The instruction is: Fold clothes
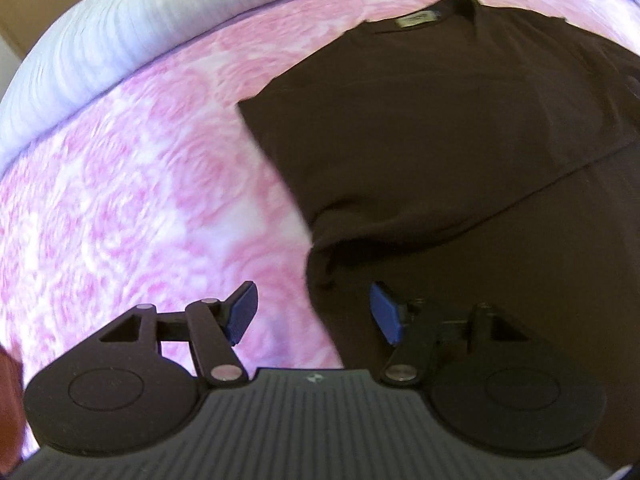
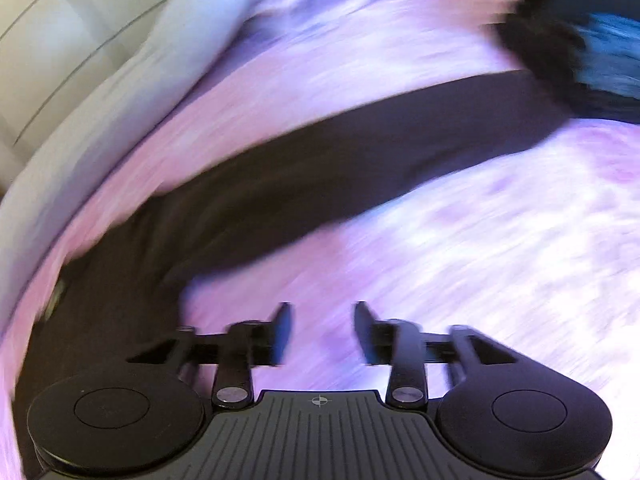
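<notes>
Left gripper (image 1: 314, 314) of mine gaped wide, empty, dark shirt (image 1: 460, 120) ahead-right on pink floral bedspread (image 1: 140, 200), right gripper (image 2: 322, 334) parted, empty, view blurred

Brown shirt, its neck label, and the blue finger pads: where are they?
Brown shirt (image 1: 440, 128): left wrist view, chest.
Neck label (image 1: 418, 19): left wrist view, label's middle.
Blue finger pads (image 1: 385, 312): left wrist view, right-hand pad.
</notes>
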A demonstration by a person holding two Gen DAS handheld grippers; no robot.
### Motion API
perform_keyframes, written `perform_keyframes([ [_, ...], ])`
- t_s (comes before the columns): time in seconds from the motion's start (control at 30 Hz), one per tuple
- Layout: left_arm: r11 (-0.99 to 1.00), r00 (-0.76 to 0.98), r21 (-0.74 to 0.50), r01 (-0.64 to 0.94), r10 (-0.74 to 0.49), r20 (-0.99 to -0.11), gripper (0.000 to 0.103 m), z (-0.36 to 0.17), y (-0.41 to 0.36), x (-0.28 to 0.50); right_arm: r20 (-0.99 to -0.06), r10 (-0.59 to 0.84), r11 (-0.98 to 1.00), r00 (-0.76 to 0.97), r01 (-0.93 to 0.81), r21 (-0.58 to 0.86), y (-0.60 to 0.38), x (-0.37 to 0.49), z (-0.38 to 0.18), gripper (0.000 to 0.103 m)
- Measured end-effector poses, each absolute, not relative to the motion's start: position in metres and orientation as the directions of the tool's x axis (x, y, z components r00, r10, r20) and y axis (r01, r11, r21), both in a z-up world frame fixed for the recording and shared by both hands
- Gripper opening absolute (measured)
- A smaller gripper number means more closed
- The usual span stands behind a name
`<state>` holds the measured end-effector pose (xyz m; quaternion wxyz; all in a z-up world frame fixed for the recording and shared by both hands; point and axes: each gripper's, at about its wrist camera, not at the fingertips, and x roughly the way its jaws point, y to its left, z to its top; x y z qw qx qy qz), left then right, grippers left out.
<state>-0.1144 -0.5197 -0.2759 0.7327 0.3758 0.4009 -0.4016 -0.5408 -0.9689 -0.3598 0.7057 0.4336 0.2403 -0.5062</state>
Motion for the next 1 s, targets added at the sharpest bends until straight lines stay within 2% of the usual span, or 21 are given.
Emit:
perform_keyframes([
  [0.3,0.251,0.317,0.24,0.938,-0.335,-0.887,0.062,-0.277,-0.6,-0.169,-0.733,-0.631,-0.159,0.252,0.883,0.441,-1.063,-0.667,-0.373,0.045],
  [0.6,0.119,0.255,0.226,0.967,-0.378,-0.89,0.063,-0.279,-0.642,-0.217,-0.707,-0.675,-0.211,0.209,0.864,0.457,-1.11,-0.691,-0.388,0.045],
  [0.63,0.115,0.253,0.226,0.967,-0.379,-0.89,0.063,-0.28,-0.643,-0.218,-0.705,-0.678,-0.213,0.206,0.863,0.457,-1.111,-0.69,-0.386,0.041],
  [0.67,0.116,0.251,0.223,0.968,-0.38,-0.89,0.063,-0.28,-0.643,-0.219,-0.701,-0.683,-0.22,0.203,0.859,0.463,-1.11,-0.687,-0.382,0.031],
  [0.7,0.119,0.248,0.218,0.969,-0.38,-0.891,0.063,-0.28,-0.643,-0.22,-0.697,-0.688,-0.216,0.202,0.86,0.463,-1.107,-0.683,-0.376,0.008],
  [0.8,0.136,0.246,0.208,0.969,-0.394,-0.886,0.063,-0.274,-0.637,-0.22,-0.681,-0.701,-0.165,0.21,0.882,0.441,-1.097,-0.659,-0.351,0.005],
  [0.9,0.16,0.242,0.192,0.968,-0.418,-0.875,0.063,-0.268,-0.625,-0.209,-0.644,-0.718,-0.015,0.265,0.918,0.395,-1.091,-0.609,-0.314,0.004],
  [1.0,0.187,0.242,0.176,0.967,-0.433,-0.868,0.063,-0.262,-0.61,-0.197,-0.547,-0.749,0.187,0.374,0.911,0.368,-1.072,-0.544,-0.263,0.003],
])
